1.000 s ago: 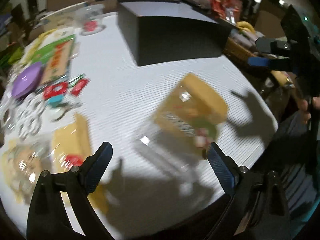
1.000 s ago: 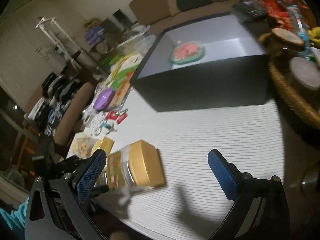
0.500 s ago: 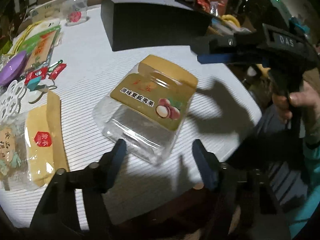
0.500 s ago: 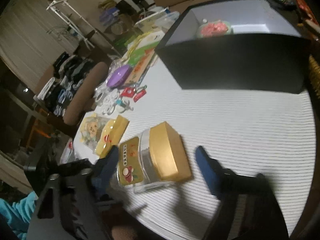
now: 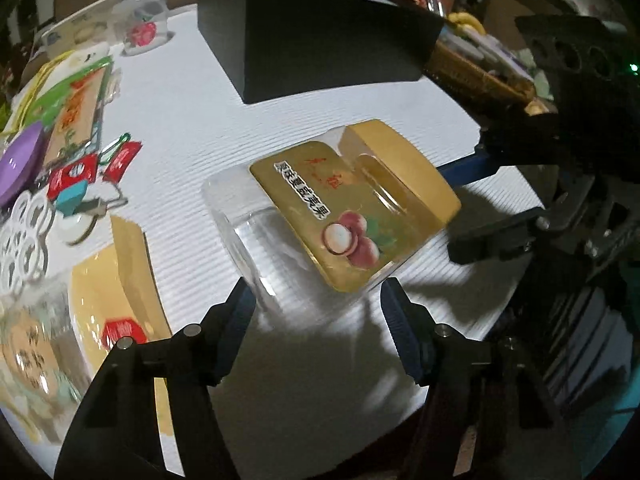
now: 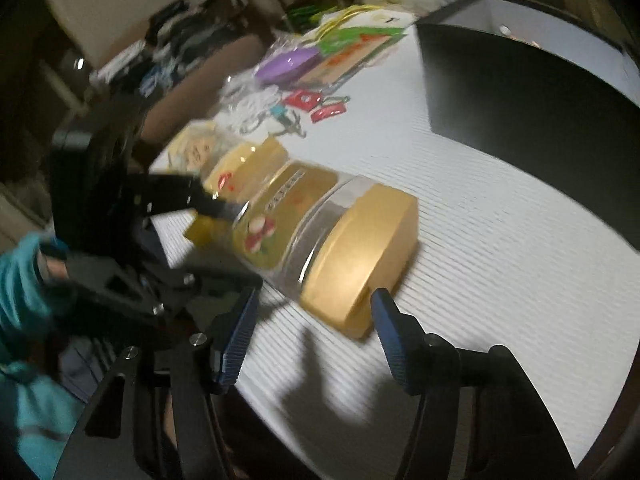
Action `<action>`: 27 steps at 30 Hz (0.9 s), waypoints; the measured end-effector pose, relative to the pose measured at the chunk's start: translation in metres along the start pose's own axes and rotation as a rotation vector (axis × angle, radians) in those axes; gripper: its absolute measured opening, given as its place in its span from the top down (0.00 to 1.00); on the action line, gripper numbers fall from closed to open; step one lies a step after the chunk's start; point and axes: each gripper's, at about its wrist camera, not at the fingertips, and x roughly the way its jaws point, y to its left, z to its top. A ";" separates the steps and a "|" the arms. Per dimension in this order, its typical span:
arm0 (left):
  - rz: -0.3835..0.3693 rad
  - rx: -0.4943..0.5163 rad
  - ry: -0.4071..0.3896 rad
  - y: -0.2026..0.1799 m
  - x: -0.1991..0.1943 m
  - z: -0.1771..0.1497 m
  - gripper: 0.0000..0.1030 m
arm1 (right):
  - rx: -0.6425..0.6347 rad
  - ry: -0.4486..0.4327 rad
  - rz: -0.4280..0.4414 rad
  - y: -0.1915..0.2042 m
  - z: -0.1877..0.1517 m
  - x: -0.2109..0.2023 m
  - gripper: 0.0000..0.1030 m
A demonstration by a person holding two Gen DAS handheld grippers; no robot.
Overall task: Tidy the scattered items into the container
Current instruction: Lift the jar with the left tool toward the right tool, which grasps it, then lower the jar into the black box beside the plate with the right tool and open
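A clear plastic jar [image 5: 320, 216] with a gold lid and gold fruit label lies on its side on the white table near the front edge. My left gripper [image 5: 318, 308] is open, its fingertips at the jar's clear bottom end. My right gripper [image 6: 314, 320] is open, its fingertips on either side of the gold lid [image 6: 360, 256]. The black box [image 5: 320, 40] with a pale inside stands at the back; in the right wrist view [image 6: 520, 92] it is at the upper right. Neither gripper holds anything.
Scattered at the left are a yellow snack packet [image 5: 108, 280], red tags with a green clip [image 5: 88, 168], a white cut-out piece [image 5: 20, 240], a purple dish [image 5: 20, 160] and a green packet [image 5: 76, 92]. A woven basket [image 5: 480, 76] stands right of the box.
Both grippers have closed in on the jar from opposite ends. Their jaws have narrowed from wide open. The jar lies in the same spot.
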 end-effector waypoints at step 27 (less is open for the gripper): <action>0.009 0.280 -0.138 -0.071 -0.055 0.289 0.41 | -0.142 -0.139 -0.451 -0.104 0.111 -0.180 0.45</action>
